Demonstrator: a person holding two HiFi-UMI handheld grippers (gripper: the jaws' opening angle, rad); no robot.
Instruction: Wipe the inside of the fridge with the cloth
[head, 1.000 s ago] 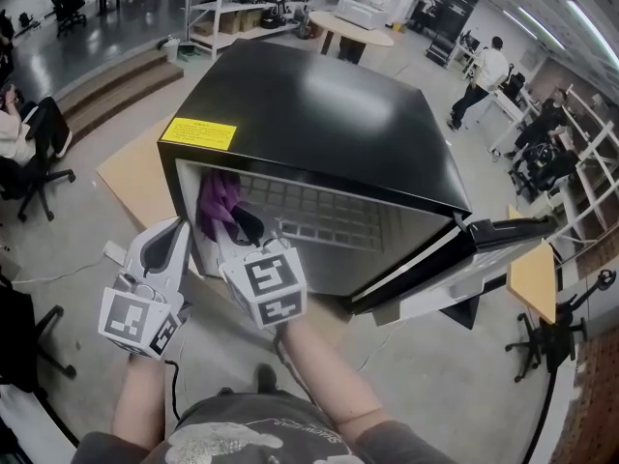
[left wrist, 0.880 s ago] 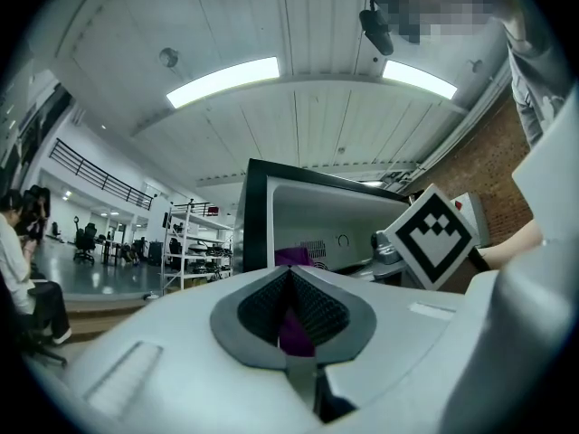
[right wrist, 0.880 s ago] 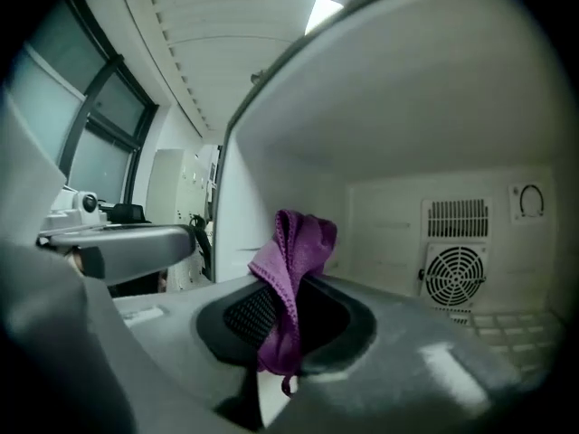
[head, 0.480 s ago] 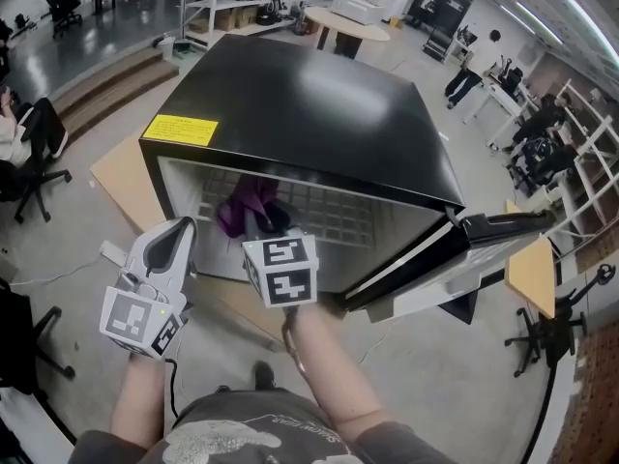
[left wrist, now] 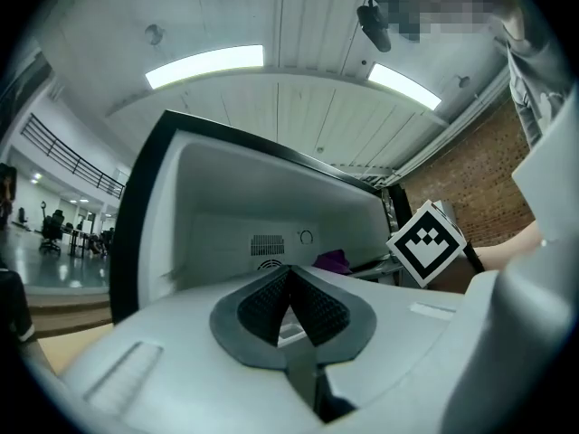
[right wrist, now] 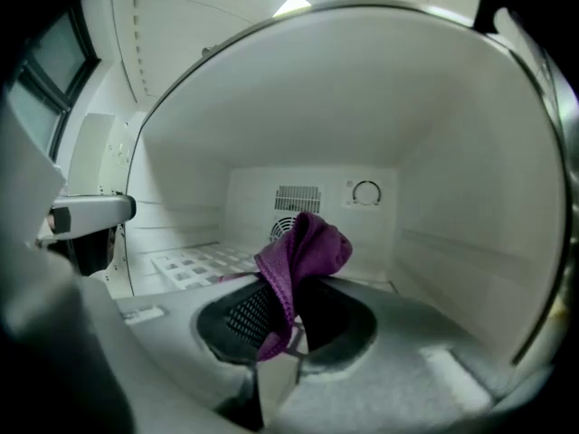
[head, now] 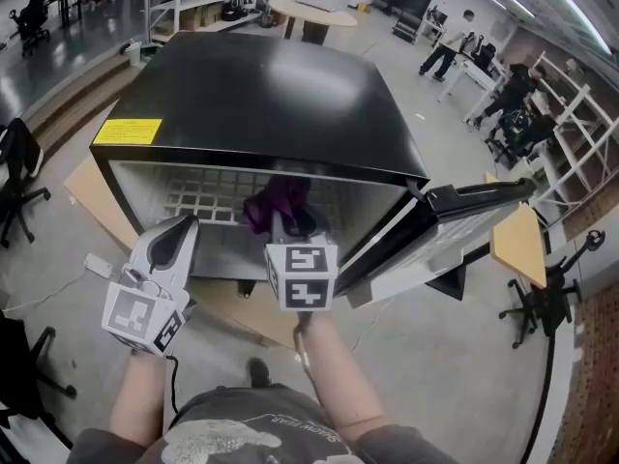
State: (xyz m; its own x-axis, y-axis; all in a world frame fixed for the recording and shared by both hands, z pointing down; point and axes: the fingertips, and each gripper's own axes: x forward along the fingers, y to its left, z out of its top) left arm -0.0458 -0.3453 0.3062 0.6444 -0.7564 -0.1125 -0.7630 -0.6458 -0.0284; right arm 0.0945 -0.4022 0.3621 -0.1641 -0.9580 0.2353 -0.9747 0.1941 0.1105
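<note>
I'm looking into an open lab workshop. I see white metal shelving racks (head: pixel 193 3), black wheeled office chairs (head: pixel 19 167) and a grey concrete floor (head: pixel 455 385).

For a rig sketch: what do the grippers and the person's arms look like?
The left gripper and right gripper have pale grey moulded shells, dark ribbed jaw pads and a cube of black-and-white square markers each. Forearms bare; grey printed T-shirt.

Cloth (head: pixel 279 199) inside fridge (head: pixel 271 100), door (head: pixel 464 222) rightward
</note>
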